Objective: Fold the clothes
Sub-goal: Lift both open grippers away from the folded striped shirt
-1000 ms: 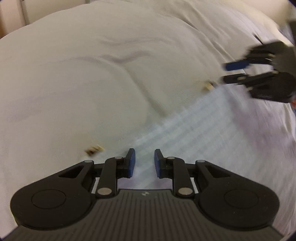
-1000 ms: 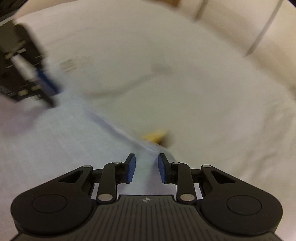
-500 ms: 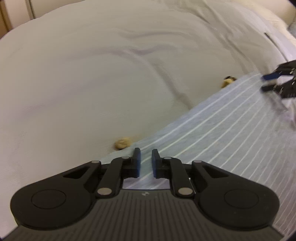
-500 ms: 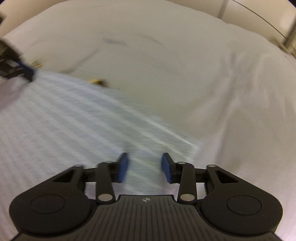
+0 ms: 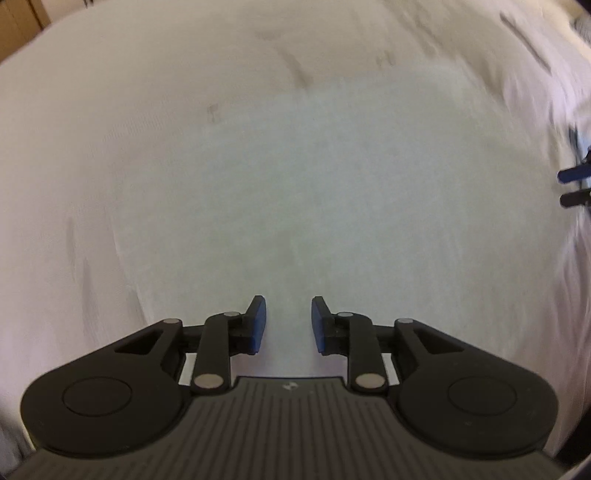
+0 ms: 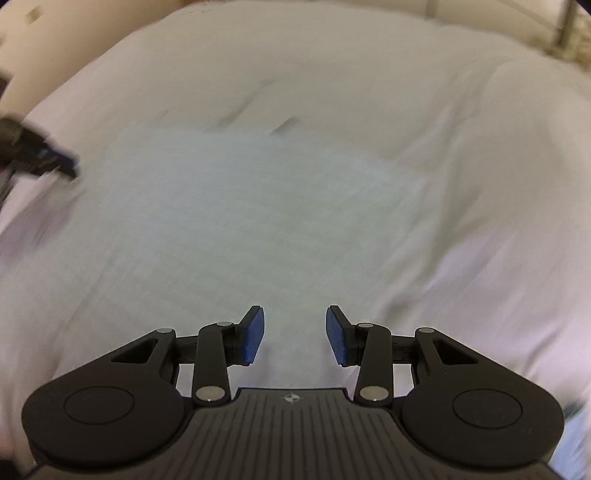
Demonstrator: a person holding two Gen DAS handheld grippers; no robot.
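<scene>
A pale blue garment (image 5: 332, 192) lies flat on the white bed, blurred by motion in both views. In the left wrist view my left gripper (image 5: 287, 314) hangs open over its near edge, with nothing between the blue pads. My right gripper (image 5: 572, 186) pokes in at the far right edge. From the right wrist view the same garment (image 6: 258, 214) spreads out as a rough rectangle. There my right gripper (image 6: 294, 325) is open and holds nothing, over the cloth's near side. The left gripper (image 6: 55, 162) shows as a dark blur at the left edge.
A white bed sheet (image 5: 110, 129) with soft creases surrounds the garment on all sides. Pale walls or furniture (image 6: 517, 14) show beyond the bed's far edge at the top right.
Both grippers have opened wider and pulled back from the garment's edge. The cloth now lies spread ahead of them instead of right at the fingertips. Both views are smeared by motion.
</scene>
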